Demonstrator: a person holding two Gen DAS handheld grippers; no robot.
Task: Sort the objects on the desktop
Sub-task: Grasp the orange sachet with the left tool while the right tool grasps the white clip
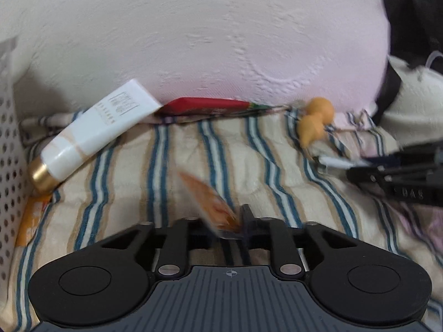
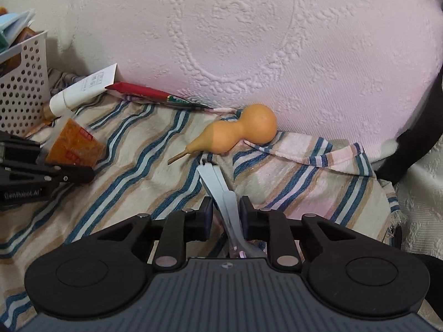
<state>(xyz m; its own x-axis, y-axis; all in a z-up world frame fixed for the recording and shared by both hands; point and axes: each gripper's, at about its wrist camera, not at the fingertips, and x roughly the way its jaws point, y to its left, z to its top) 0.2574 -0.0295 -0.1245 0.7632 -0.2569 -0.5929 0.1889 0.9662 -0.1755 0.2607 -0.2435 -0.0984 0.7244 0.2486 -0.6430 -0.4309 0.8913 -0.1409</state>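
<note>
Gripping an orange sachet (image 1: 213, 207) in our left gripper (image 1: 229, 222), probably basket-bound, while our right gripper (image 2: 226, 215) clamps pale tongs (image 2: 221, 191), arms nearly closed, gripping nothing.

The left gripper (image 2: 83, 173), seen at 9 o'clock in the right wrist view, bore the lettering "GenRobot.AI". The white tube (image 1: 94, 132), at 10 o'clock in the left wrist view, carried printed characters too small to read.
</note>
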